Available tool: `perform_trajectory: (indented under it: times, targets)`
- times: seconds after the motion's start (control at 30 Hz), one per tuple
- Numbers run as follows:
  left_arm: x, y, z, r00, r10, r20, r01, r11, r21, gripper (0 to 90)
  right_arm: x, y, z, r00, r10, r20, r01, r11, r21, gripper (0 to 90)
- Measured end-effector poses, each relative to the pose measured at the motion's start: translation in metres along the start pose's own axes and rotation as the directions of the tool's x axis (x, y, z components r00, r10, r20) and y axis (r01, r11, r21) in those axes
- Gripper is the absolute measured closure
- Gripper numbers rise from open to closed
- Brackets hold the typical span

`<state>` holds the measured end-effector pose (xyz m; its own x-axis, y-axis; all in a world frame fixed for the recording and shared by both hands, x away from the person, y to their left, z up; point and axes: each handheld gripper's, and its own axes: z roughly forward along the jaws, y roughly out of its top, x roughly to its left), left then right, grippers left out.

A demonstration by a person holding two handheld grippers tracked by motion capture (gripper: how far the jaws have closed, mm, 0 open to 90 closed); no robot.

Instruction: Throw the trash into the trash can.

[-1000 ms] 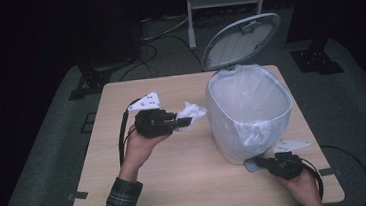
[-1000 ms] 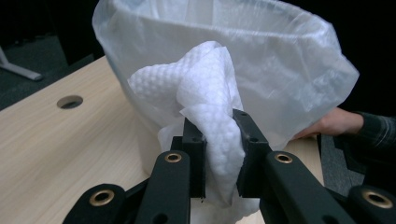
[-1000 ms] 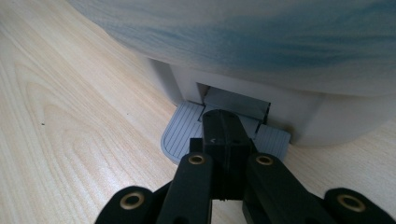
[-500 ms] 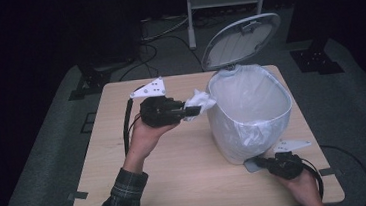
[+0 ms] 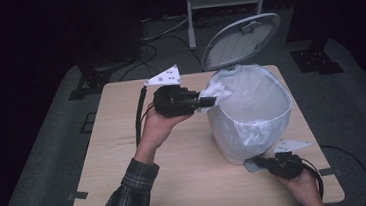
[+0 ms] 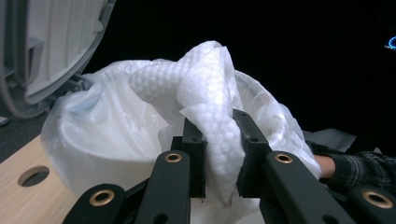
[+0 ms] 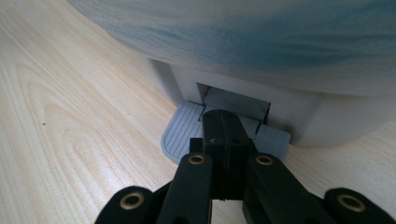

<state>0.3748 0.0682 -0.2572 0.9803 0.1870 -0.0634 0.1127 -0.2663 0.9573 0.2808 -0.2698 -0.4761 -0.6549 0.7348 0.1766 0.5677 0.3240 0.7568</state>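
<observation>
Two grippers share the job: nearest me, my right gripper [image 7: 223, 128], jaws pressed together, bears down on the pedal [image 7: 187, 130] so the lid [image 5: 241, 40] stands open; beyond, my left gripper [image 6: 219, 140] pinches a crumpled paper towel [image 6: 210, 93] at the bin [image 5: 253, 122] rim, apparently for dropping.

A crumpled white paper towel [image 6: 210, 107] sits over the near rim of a white pedal bin [image 5: 250, 122], whose lid [image 5: 241, 40] stands open and whose grey pedal [image 7: 187, 128] lies low.
</observation>
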Motion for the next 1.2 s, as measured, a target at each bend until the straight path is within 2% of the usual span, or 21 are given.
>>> perform_trajectory:
  times: [0.57, 0.93, 1.2]
  targets:
    - [0.005, 0.023, 0.038, 0.9992, 0.022, 0.034, -0.022, 0.9997, -0.006, 76.8, -0.001, 0.000, 0.000, 1.0000, 0.002, -0.005, -0.002, 1.000, 0.001, 90.0]
    - [0.005, 0.029, 0.061, 0.9983, 0.028, 0.052, -0.028, 0.9996, 0.003, 76.4, -0.001, 0.000, 0.000, 1.0000, 0.000, -0.005, 0.000, 1.000, 0.002, 90.0]
    - [0.004, 0.031, 0.070, 0.9977, 0.028, 0.061, -0.028, 0.9996, 0.001, 75.5, 0.000, 0.001, 0.000, 1.0000, -0.002, -0.003, 0.002, 1.000, 0.005, 90.0]
